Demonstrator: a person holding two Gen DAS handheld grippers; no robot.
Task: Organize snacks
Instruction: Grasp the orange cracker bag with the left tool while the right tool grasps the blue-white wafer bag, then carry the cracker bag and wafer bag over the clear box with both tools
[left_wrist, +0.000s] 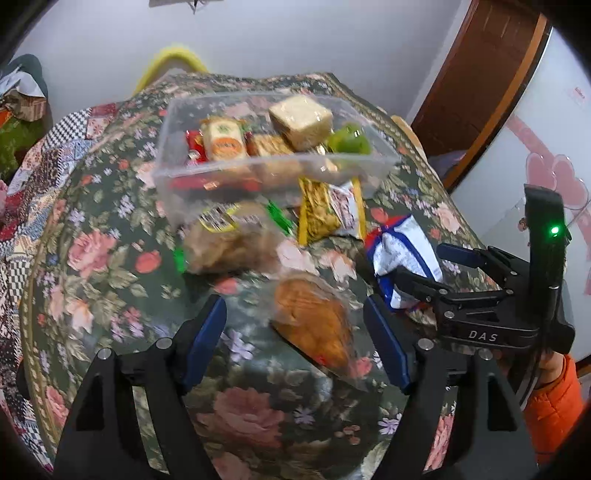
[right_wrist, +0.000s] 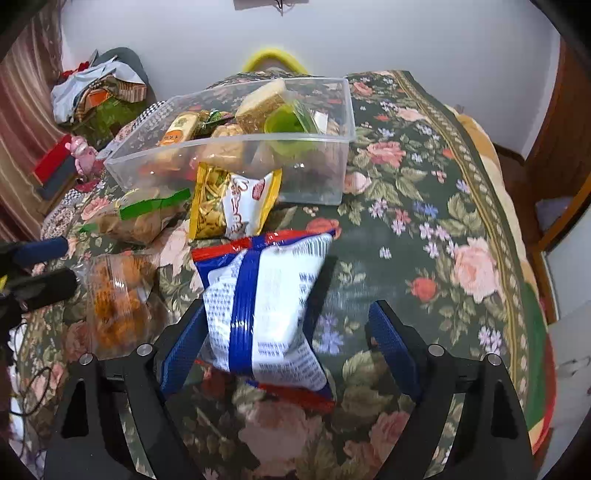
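1. Both tools stood open and empty. The left tool (left_wrist: 295, 339) hung over the clear pack of orange-brown snack (left_wrist: 314, 325), which lay between its blue pads with neither pad pressing it. The right tool (right_wrist: 288, 350) straddled the blue-and-white packet (right_wrist: 266, 302), whose left edge sat close against one pad while the other pad stood well clear.
2. To do the pickup well, I judged, the right tool should shift sideways so the packet sat centred, then close across its puffy middle rather than the crimped red end, which would likely slip.
3. The left tool would do best to squeeze gently, since the contents looked brittle.
4. Just beyond, on the floral worktop (right_wrist: 424, 221), lay a yellow packet (right_wrist: 229, 203) and a green-labelled bag (right_wrist: 140, 218), both near the box.
5. Farthest stood the clear plastic box (right_wrist: 155, 162), already holding several snacks, with free room at its right end for a drop.
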